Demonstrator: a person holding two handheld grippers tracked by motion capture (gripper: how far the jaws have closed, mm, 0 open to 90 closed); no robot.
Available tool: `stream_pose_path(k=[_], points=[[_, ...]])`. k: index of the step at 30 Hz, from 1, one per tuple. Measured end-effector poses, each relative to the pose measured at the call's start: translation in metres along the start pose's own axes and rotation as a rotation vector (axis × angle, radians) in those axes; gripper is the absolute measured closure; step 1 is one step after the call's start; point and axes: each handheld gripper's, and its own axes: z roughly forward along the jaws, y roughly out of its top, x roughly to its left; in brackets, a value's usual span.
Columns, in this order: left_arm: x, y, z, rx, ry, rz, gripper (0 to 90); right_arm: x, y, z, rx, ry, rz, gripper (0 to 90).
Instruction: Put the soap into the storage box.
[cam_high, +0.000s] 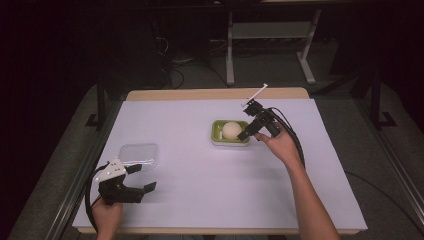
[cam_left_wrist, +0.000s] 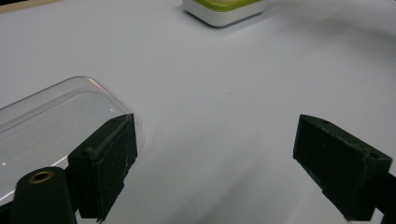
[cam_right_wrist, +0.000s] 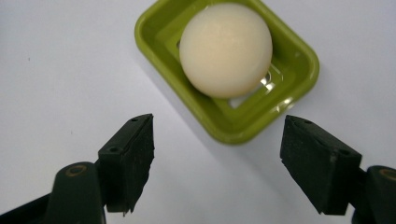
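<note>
A round cream soap (cam_high: 231, 130) (cam_right_wrist: 225, 49) lies in a green soap dish (cam_high: 216, 131) (cam_right_wrist: 299, 70) near the table's middle. My right gripper (cam_high: 250, 132) (cam_right_wrist: 218, 161) hovers just to the right of the dish, tilted down toward it, open and empty. A clear plastic lid (cam_high: 139, 154) (cam_left_wrist: 51, 121) lies flat at the left of the table. My left gripper (cam_high: 142, 177) (cam_left_wrist: 215, 163) is low near the front left, just in front of the lid, open with nothing between its jaws. The dish's white base (cam_left_wrist: 224, 10) appears at the top of the left gripper view.
A white sheet (cam_high: 200, 175) covers the wooden table (cam_high: 210, 93). Beyond the far edge are dark floor, cables and the legs of a metal frame (cam_high: 230, 55). A metal rail (cam_high: 75, 185) runs along the table's left side.
</note>
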Motion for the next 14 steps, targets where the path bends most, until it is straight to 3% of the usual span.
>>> stream_pose_path(k=[7, 10, 12, 13, 14], points=[[-0.001, 0.0, 0.001, -0.005, 0.0, -0.003, 12.9, 0.009, -0.042, -0.011, -0.018, -0.009, 0.001, 24.6], [-0.001, 0.0, 0.001, 0.001, 0.0, -0.004, 12.9, 0.016, -0.071, -0.017, -0.049, -0.001, 0.01, 23.9], [-0.002, -0.001, 0.001, 0.002, -0.002, -0.005, 12.9, 0.022, -0.091, -0.019, -0.054, -0.022, 0.01, 23.2], [-0.002, 0.0, 0.001, 0.003, -0.004, 0.002, 12.9, 0.029, -0.117, -0.021, -0.071, -0.041, 0.002, 22.4], [-0.001, 0.0, 0.001, 0.007, -0.006, 0.007, 12.9, 0.029, -0.117, -0.021, -0.071, -0.041, 0.002, 22.4]])
